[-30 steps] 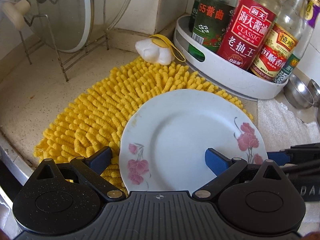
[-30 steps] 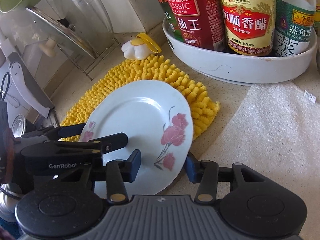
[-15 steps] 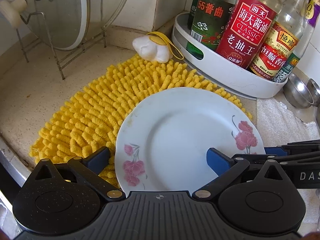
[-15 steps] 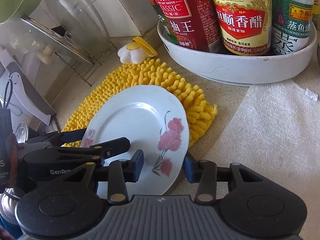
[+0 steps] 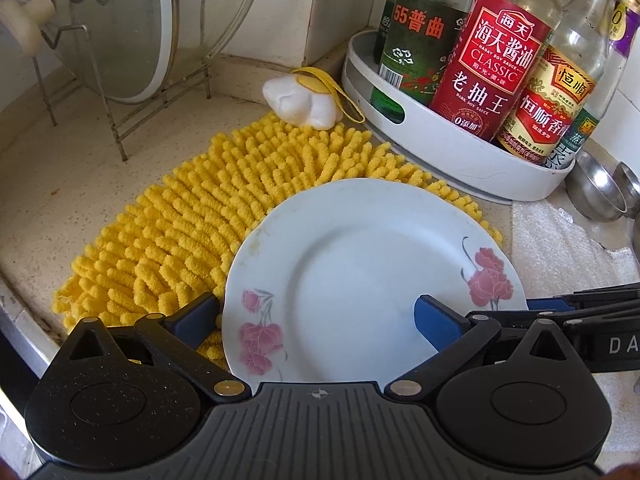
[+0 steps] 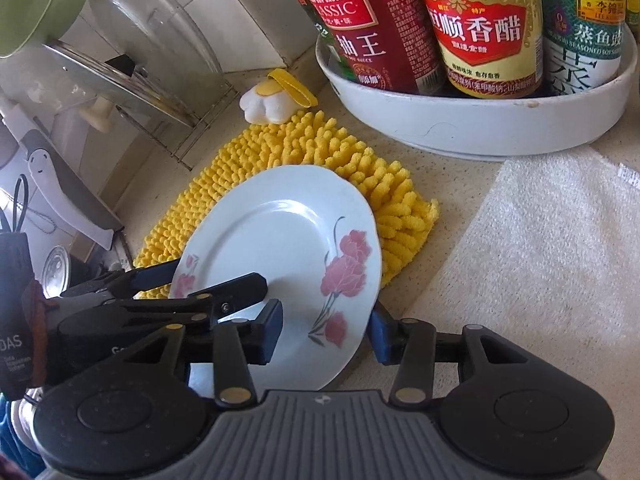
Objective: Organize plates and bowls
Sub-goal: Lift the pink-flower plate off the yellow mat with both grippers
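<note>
Flowered plate, gripped from two sides, on a kitchen counter.
Right gripper [image 6: 326, 330]: jaws opening, plate [image 6: 280, 256] rim between the blue pads, near edge lifted off the counter [image 6: 448, 184]. Left gripper [image 5: 316, 316]: jaws apart, one pad over the plate's face, the other beside its rim. Plate's far edge rests on yellow chenille mat [image 5: 224, 208]. Beyond: white sponge [image 5: 302, 100], sauce bottles [image 5: 494, 64] in white tray [image 5: 452, 152], glass lid in wire rack [image 5: 116, 28].
</note>
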